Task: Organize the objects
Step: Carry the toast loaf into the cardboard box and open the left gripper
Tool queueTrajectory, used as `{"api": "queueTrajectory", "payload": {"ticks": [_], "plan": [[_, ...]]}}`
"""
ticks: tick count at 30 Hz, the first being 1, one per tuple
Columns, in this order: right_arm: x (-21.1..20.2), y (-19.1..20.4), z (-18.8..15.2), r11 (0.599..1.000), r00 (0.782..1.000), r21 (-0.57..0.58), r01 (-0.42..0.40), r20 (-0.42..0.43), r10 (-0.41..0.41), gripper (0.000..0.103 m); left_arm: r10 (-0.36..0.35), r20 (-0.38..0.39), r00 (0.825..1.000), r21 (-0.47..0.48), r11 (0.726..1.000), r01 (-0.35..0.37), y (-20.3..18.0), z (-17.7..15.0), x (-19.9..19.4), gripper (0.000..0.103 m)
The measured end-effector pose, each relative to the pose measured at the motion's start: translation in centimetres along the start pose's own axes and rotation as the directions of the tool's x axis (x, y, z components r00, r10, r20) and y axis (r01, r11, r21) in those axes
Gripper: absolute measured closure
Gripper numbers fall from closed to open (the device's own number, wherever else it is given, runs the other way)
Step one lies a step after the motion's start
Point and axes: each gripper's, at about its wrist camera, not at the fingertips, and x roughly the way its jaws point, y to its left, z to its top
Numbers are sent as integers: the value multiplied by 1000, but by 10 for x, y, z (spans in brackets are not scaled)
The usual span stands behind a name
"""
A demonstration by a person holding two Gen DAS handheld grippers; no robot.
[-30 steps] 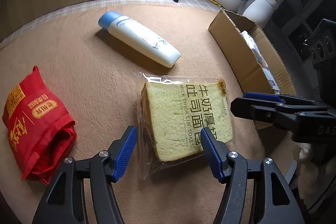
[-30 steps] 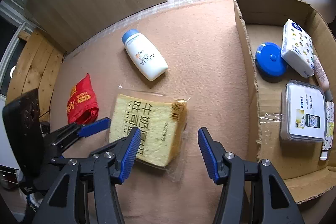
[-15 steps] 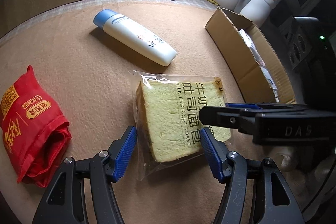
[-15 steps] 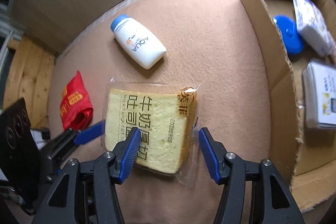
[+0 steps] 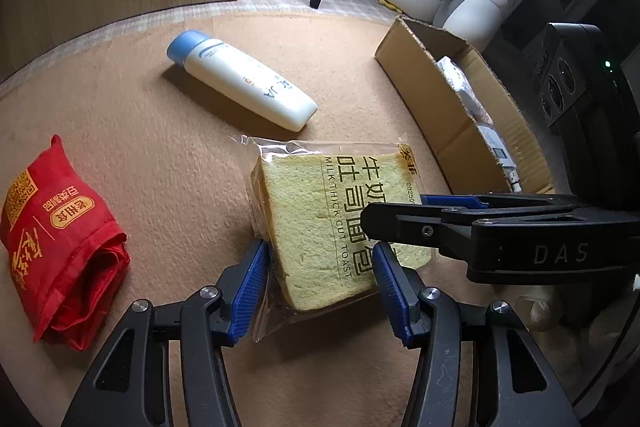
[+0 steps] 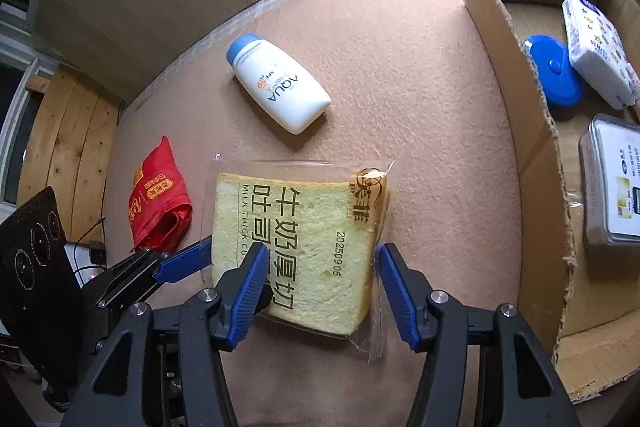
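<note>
**Both tongs bracket the bagged toast**

Lying flat on the tan bench (image 6: 420, 75), the bag of toast (image 6: 304, 247) sits low in the centre of both views. The left tongs (image 5: 318, 283) have just been closing – their 2 blue pads now stand narrow, either side of the slice's near corner, right against the clear wrapper; whether they press on it I cannot tell. The right tongs (image 6: 318, 287) straddle the bag's near edge, also narrow, the left pad over the wrapper and the right pad at its crinkled edge – a firm grip is not clear.

Above the toast, toward the upper middle, a white bottle (image 6: 278, 87) with a blue cap lies on its side. A red pouch (image 5: 56, 239) rests at the left. The cardboard box (image 6: 516, 75) fills the right edge, holding a blue round case (image 6: 554, 75), a white packet (image 6: 596, 47) and a clear-lidded box (image 6: 612, 183).
</note>
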Motion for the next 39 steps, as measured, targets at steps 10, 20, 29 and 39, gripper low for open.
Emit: {"api": "queueTrajectory", "payload": {"ticks": [10,20,29,39], "plan": [[-48,0,5,1000,994,-27,-11,111,14,48,-10,83,997,43,999,7,-30,23,-27,46],[-111,-35,6,999,975,-23,41,221,-35,48,-76,134,988,129,990,59,-100,49,-33,46],[-147,-81,16,996,951,24,82,298,-85,48,-93,149,984,201,978,62,-162,81,-10,46],[-160,-122,56,994,934,30,106,339,-110,48,-83,172,982,204,978,47,-190,134,29,46]]}}
